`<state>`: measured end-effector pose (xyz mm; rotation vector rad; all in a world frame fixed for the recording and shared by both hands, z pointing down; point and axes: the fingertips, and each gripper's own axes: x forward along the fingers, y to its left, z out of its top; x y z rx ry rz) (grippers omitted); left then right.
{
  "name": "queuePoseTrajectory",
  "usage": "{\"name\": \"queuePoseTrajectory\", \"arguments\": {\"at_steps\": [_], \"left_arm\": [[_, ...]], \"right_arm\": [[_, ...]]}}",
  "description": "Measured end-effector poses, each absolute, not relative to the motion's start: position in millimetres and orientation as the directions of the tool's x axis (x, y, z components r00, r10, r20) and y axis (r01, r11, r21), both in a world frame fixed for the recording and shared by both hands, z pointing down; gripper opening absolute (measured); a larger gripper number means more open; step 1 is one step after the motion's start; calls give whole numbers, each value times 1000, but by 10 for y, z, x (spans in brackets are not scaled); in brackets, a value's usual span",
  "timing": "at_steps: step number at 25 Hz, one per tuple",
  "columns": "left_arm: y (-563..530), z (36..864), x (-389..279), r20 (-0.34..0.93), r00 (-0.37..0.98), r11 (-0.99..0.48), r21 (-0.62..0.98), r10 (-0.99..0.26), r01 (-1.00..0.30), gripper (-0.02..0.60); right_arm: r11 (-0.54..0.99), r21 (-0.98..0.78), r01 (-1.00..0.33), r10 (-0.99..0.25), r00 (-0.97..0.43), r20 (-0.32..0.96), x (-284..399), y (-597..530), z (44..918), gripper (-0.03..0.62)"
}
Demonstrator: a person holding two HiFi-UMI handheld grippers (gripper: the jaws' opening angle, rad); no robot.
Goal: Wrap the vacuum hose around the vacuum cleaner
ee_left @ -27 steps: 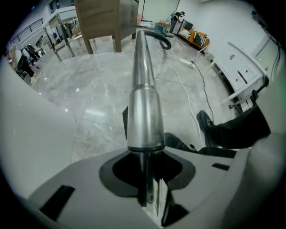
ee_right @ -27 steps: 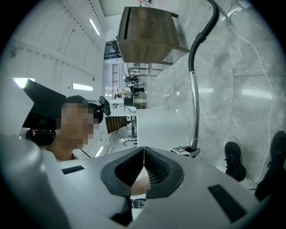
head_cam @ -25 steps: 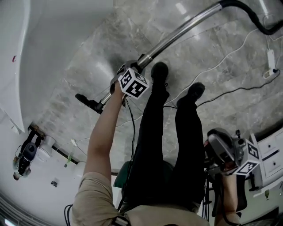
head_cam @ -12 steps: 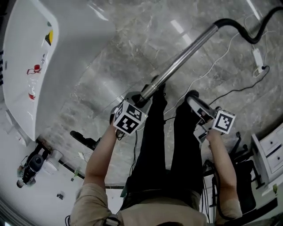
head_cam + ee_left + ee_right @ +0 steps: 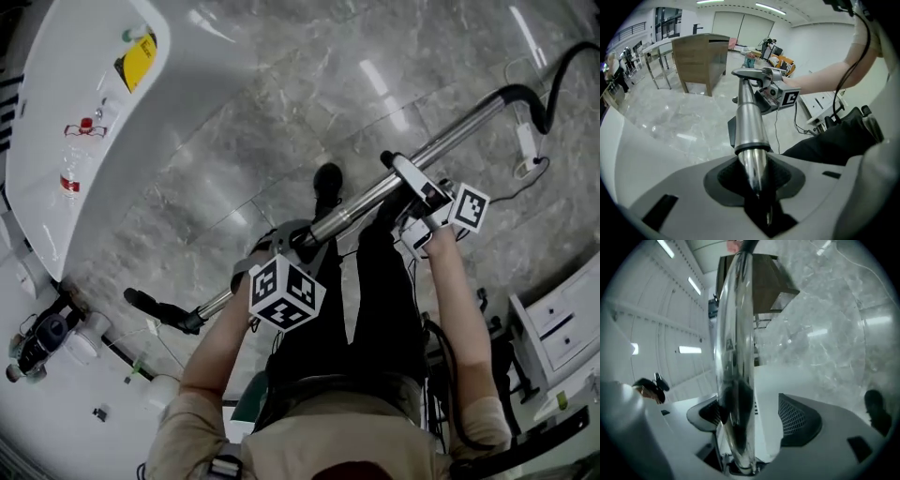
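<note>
A: Where is the hose, and how is the wand held?

B: The black hose [image 5: 530,94] is seen at the upper right of the head view, joined to the metal tube [image 5: 450,131]; the vacuum's body is not shown. The tube is clamped by the left gripper [image 5: 754,180]. The right gripper [image 5: 752,416] has just been opening, and the tube is left unpressed between its jaws.

A: What could be lost?

B: With only one grip, the tube could be pivoted by its own weight, and the floor nozzle [image 5: 159,309] at lower left could be knocked down.
</note>
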<state>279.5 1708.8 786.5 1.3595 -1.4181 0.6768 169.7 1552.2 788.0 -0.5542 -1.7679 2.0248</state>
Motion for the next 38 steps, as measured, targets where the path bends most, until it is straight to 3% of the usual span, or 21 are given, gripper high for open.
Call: {"name": "queuePoseTrajectory", "arguments": {"at_steps": [2, 5, 10, 15, 23, 29, 38], "left_arm": [[17170, 7707, 2845, 921, 141, 197, 223, -363, -955, 118], [17246, 7488, 2927, 929, 112, 171, 182, -353, -968, 118], [17394, 6960, 2838, 918, 67, 101, 115, -390, -988, 117], [17441, 6437, 2492, 897, -75, 10, -78, -435, -997, 110], [16640, 5808, 2160, 725, -268, 28, -325, -634, -945, 106], [16132, 5750, 2202, 653, -257, 58, -310, -713, -949, 106], [15047, 5780, 2544, 671, -144, -76, -287, -728, -955, 138]], "right_arm": [[-195, -981, -22, 466, -882, -73, 1659, 15501, 7659, 341], [-99, -994, -41, 445, -896, -7, 1686, 15535, 7343, 115], [-16, -999, -46, 403, -915, 36, 1701, 15645, 6670, 114], [108, -994, -9, 428, -902, 54, 1549, 15717, 5864, 95], [344, -932, 110, 349, -937, 18, 1452, 15055, 4747, 83], [540, -824, 171, 335, -942, 24, 1523, 14816, 4238, 81], [691, -722, 19, 174, -974, 142, 1908, 13673, 4058, 74]]}}
